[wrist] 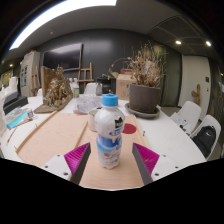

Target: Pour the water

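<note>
Tool (pixel 108 160) fingers apart, bottle (pixel 108 130) standing upright on counter (pixel 55 135) between them with gaps either side, so it's lined up for a grasp; white cup (pixel 94 119) just behind looks like the pour target.

I am in an office or meeting room: long pale desk (pixel 60 135), white chairs (pixel 190 115) around it, dark wall, ceiling strip light (pixel 60 12), potted dried plant (pixel 146 85).
</note>
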Demonstrator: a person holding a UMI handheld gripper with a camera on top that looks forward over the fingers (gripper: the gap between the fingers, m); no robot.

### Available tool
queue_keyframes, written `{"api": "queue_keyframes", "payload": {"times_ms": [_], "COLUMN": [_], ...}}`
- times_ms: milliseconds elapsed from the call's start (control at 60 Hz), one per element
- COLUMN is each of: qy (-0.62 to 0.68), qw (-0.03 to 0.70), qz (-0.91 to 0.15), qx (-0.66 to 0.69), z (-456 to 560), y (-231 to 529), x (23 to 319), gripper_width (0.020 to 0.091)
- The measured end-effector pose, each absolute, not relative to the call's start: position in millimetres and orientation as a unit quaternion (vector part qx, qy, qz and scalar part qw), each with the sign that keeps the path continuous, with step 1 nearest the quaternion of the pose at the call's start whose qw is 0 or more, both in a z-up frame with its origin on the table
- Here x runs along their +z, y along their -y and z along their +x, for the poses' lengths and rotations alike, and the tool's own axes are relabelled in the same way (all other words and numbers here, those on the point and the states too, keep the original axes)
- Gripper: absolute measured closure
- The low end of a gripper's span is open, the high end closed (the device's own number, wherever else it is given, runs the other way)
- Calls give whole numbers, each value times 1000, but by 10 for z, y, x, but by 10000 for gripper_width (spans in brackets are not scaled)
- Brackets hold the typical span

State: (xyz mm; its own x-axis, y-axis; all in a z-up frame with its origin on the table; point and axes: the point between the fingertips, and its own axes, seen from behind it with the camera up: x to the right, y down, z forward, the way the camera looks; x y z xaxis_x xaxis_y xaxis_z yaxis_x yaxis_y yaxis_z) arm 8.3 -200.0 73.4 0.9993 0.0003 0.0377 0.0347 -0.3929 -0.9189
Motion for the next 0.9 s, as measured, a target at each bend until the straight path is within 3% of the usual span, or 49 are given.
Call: {"api": "queue_keyframes", "payload": {"times_ms": [100,250,283,483,617,900], "qy": [-2,-9,-12,-5,3,65], "qw": [567,565,570,566,559,554], "qz": [-823,-823,-820,-822,-825,-794], "qx": [-31,-50,-50,-57,-85,-244], "z": [62,49,64,15,64,684], "y": [1690,1494,1439,1491,1472,898], "x": [658,506,510,517,650,1502], "gripper_width": [272,567,570,738,737,738]}}
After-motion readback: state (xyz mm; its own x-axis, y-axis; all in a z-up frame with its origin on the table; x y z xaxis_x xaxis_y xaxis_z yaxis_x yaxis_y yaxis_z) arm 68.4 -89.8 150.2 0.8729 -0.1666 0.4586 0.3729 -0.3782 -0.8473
